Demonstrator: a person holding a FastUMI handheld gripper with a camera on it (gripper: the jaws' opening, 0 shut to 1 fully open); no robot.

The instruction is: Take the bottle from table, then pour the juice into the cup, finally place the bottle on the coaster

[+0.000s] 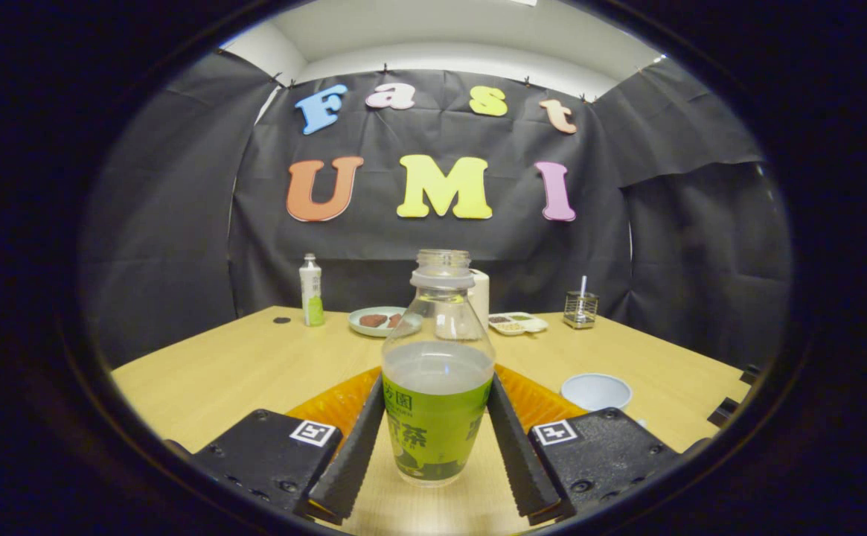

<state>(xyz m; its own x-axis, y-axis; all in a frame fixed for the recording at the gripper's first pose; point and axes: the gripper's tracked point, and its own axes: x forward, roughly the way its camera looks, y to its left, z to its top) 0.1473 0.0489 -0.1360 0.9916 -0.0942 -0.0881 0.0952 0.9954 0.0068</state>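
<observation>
A clear uncapped bottle (437, 372) with a green label stands upright between my fingers, about half full of pale liquid. My gripper (437, 383) is shut on it, both fingers pressing on the label's sides. An orange ribbed coaster (329, 406) lies on the table just behind the bottle, partly hidden by the fingers. The pale blue cup (595, 391) sits on the table to the right, just beyond the right finger, and looks empty. I cannot tell whether the bottle's base touches the wooden table (240, 365).
Along the table's far edge stand a small white bottle with a green label (311, 300), a plate with brown pieces (377, 320), a white cylinder (480, 294), a compartment tray (516, 322) and a wire holder with a straw (580, 309). Black cloth walls the booth.
</observation>
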